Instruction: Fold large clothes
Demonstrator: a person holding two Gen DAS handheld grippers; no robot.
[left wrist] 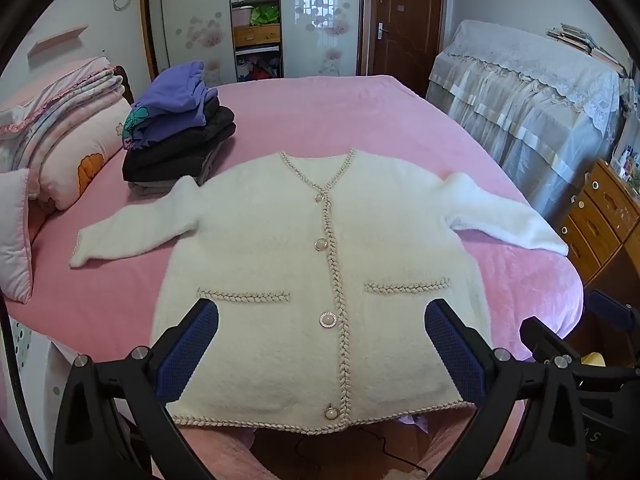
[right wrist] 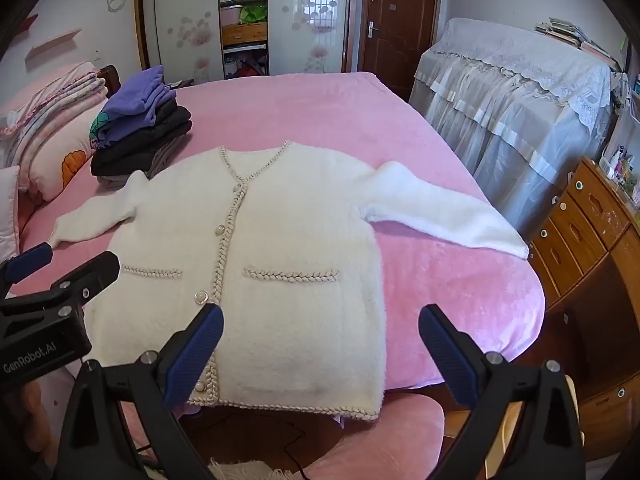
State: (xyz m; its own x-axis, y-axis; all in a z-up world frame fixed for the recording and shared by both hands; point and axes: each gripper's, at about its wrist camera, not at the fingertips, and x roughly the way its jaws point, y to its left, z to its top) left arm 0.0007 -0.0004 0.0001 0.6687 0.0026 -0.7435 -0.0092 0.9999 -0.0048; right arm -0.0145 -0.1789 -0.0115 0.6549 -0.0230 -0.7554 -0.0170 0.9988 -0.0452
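Note:
A fluffy white cardigan (left wrist: 280,248) with braided trim and pearl buttons lies flat, front up, on the pink bed (left wrist: 360,120), both sleeves spread out to the sides. My left gripper (left wrist: 322,344) hovers open above its lower front, near the hem, nothing between the blue pads. My right gripper (right wrist: 320,348) is also open, above the cardigan's (right wrist: 260,240) lower right part and the bed (right wrist: 460,288) edge. The left gripper (right wrist: 60,272) shows at the left of the right wrist view. The right gripper's finger (left wrist: 560,344) shows at the right of the left wrist view.
A stack of folded dark and purple clothes (left wrist: 176,132) sits at the bed's far left, next to folded quilts and pillows (left wrist: 60,136). A lace-covered piece of furniture (left wrist: 520,92) and a wooden drawer chest (left wrist: 600,216) stand to the right. Wardrobe and door are behind.

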